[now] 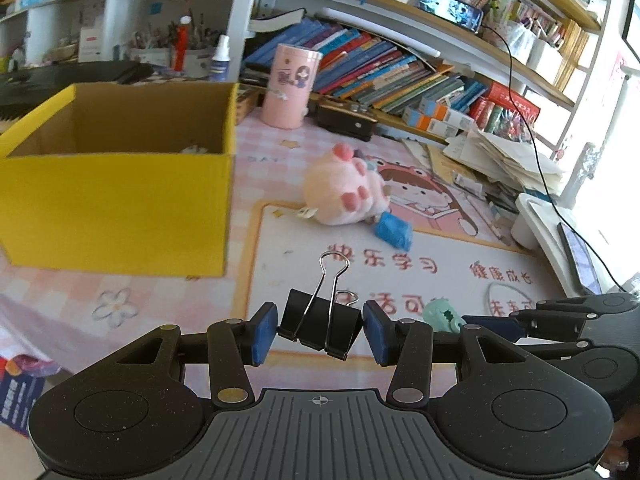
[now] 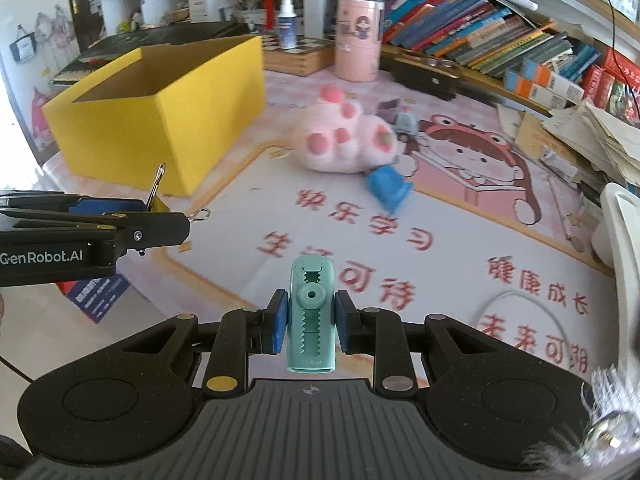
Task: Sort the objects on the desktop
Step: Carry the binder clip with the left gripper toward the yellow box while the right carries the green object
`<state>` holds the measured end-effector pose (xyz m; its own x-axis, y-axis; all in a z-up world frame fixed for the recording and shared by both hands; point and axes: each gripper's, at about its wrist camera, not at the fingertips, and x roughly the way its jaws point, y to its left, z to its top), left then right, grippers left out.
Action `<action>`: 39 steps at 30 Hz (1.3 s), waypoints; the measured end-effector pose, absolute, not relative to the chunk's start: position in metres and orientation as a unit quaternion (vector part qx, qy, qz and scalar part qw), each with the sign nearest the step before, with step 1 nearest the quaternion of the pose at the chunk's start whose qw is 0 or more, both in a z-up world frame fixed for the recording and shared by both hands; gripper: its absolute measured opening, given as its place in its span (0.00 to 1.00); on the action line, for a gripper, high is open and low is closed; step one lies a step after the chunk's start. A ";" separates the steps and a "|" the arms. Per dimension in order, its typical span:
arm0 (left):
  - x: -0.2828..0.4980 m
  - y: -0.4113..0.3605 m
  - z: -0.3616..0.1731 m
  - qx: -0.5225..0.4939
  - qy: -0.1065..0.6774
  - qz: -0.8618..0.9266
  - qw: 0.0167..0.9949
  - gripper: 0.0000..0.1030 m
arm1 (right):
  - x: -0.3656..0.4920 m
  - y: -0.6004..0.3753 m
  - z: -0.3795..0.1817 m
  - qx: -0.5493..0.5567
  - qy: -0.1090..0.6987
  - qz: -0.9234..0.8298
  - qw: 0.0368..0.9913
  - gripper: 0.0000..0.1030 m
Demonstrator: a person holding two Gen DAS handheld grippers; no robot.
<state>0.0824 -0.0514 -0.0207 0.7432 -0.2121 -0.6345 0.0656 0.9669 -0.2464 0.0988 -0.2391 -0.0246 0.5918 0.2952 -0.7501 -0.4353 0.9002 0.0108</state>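
Observation:
My left gripper (image 1: 320, 330) is shut on a black binder clip (image 1: 318, 326), its wire handle sticking up, held above the pink desk mat. My right gripper (image 2: 311, 320) is shut on a mint-green crocodile-shaped stationery piece (image 2: 311, 316); the same green piece (image 1: 442, 314) peeks out to the right in the left wrist view. An open yellow box (image 1: 116, 196) stands ahead to the left, also the yellow box (image 2: 160, 120) in the right wrist view. The left gripper (image 2: 148, 216) shows at the left edge of the right wrist view, near the box corner.
A pink plush paw toy (image 2: 344, 140) and a blue crumpled item (image 2: 388, 188) lie mid-mat. A pink cylinder tin (image 2: 358, 38) stands at the back before rows of books (image 1: 380, 72). A paper stack (image 1: 504, 160) and a white stand (image 1: 540, 224) crowd the right side.

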 end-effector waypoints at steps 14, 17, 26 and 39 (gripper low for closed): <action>0.031 -0.016 -0.020 -0.097 0.352 -0.073 0.928 0.45 | 0.046 -0.196 -0.026 -0.081 0.403 0.216 0.885 0.22; 0.021 -0.008 -0.020 -0.099 0.350 -0.070 0.929 0.45 | 0.038 -0.187 -0.027 -0.081 0.405 0.220 0.884 0.22; -0.004 0.017 -0.021 -0.107 0.344 -0.052 0.931 0.45 | 0.016 -0.159 -0.029 -0.090 0.403 0.241 0.878 0.22; -0.031 0.050 -0.020 -0.131 0.326 -0.005 0.936 0.45 | 0.003 -0.123 -0.029 -0.115 0.396 0.284 0.866 0.22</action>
<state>-0.0309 0.0499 -0.0200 0.7880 -0.0939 -0.6084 -0.0762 0.9658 -0.2478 0.0031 -0.1230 -0.0289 0.5259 0.4005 -0.7504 -0.5827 0.8123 0.0252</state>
